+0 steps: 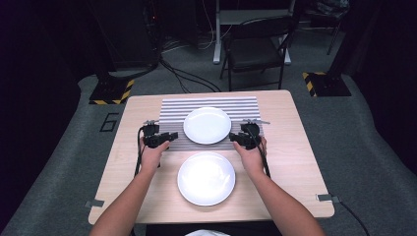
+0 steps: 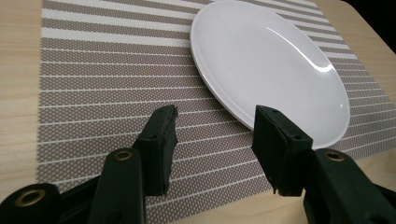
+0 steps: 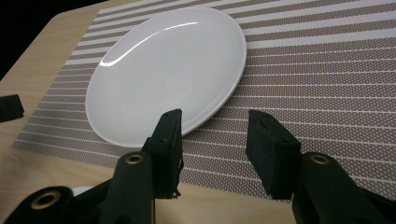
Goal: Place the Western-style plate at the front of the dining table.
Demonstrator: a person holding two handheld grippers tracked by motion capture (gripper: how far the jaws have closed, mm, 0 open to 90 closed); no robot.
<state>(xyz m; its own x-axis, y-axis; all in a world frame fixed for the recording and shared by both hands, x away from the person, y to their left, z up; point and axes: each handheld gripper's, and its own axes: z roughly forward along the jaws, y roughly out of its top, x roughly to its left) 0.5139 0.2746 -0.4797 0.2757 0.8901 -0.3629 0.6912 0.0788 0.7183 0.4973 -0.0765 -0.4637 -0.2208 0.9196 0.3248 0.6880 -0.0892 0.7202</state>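
High view shows me both tongs, left [image 1: 169, 137] and right [image 1: 234, 137], released, empty, flanking the far plate [image 1: 207, 125] on the striped placemat [image 1: 172, 110].

High view overhead facing forward, gripper views low and close, sharing the far plate [image 1: 207, 125] from opposite sides

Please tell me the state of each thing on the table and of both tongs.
Far plate: empty, flat on the striped placemat.
Near plate: empty, flat on the bare wooden table.
Left tongs: open, nothing between the jaws, beside the far plate.
Right tongs: open, nothing held, beside the far plate.
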